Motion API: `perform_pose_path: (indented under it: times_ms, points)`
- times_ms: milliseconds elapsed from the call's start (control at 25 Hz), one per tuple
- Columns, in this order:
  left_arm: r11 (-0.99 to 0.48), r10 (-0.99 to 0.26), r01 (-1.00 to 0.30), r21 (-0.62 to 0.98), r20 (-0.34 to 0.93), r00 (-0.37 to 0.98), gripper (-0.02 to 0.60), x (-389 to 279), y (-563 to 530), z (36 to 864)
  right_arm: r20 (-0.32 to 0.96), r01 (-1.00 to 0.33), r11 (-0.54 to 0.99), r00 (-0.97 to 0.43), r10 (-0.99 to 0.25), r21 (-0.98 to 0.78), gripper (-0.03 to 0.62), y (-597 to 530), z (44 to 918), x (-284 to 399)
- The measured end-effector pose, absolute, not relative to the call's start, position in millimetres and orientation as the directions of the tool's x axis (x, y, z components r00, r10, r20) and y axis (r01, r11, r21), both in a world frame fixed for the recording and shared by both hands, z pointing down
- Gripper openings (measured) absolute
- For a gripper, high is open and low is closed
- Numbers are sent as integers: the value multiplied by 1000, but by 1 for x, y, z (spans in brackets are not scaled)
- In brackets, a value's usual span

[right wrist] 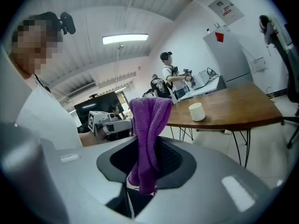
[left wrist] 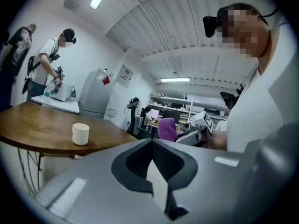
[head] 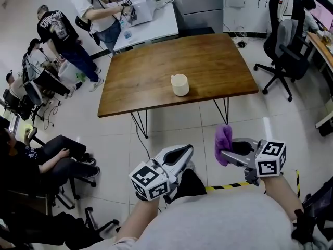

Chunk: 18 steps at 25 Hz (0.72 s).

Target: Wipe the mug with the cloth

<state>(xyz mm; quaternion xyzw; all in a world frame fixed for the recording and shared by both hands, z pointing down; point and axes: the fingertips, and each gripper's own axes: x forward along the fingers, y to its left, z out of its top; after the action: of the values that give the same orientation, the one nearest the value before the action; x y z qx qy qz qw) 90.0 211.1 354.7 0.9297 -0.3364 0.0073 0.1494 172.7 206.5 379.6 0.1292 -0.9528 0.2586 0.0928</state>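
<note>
A cream mug [head: 180,85] stands upright near the front edge of the brown wooden table [head: 156,66], well ahead of both grippers. It also shows as the mug [left wrist: 80,134] and the mug [right wrist: 196,111] in the two gripper views. My right gripper [head: 222,152] is shut on a purple cloth [head: 223,142], which stands up from its jaws; the cloth [right wrist: 147,139] fills the middle of the right gripper view. My left gripper [head: 182,151] is shut with nothing in it, held close to my body and pointing toward the right one.
Black office chairs [head: 283,40] stand right of the table. A white bench [head: 151,20] with equipment sits behind it, with people [head: 96,12] standing there and more seated at the left [head: 47,160]. Yellow-black floor tape [head: 229,186] runs under my arms.
</note>
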Motion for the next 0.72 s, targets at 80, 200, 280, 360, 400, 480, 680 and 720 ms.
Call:
perform_pose_path:
  times_ms: [80, 200, 280, 360, 400, 480, 680, 720]
  points:
    - [-732, -616, -628, 262, 137, 775, 9, 112, 268, 361, 230, -300, 829, -950, -213, -472, 107, 257, 379, 198]
    - [-733, -613, -631, 254, 158, 774, 9, 129, 320, 346, 201, -303, 831, -951, -234, -467, 107, 308, 359, 219]
    - [-729, -617, -635, 254, 157, 771, 9, 134, 340, 333, 194, -302, 834, -952, -237, -461, 107, 333, 347, 223]
    - [-727, -620, -640, 248, 163, 767, 9, 139, 354, 326, 193, -300, 833, -952, -235, -464, 107, 354, 341, 226]
    - [-726, -622, -645, 240, 172, 764, 9, 141, 360, 324, 197, -302, 832, -952, -235, -466, 107, 362, 340, 228]
    - [-725, -623, -649, 231, 183, 761, 9, 145, 369, 322, 213, -312, 827, -948, -237, -468, 107, 374, 342, 229]
    - [-724, -615, -640, 258, 179, 768, 9, 135, 393, 319, 216, -313, 819, -948, -236, -481, 107, 391, 342, 213]
    - [-724, -613, -639, 261, 182, 769, 9, 131, 397, 319, 217, -310, 820, -948, -231, -481, 107, 394, 342, 207]
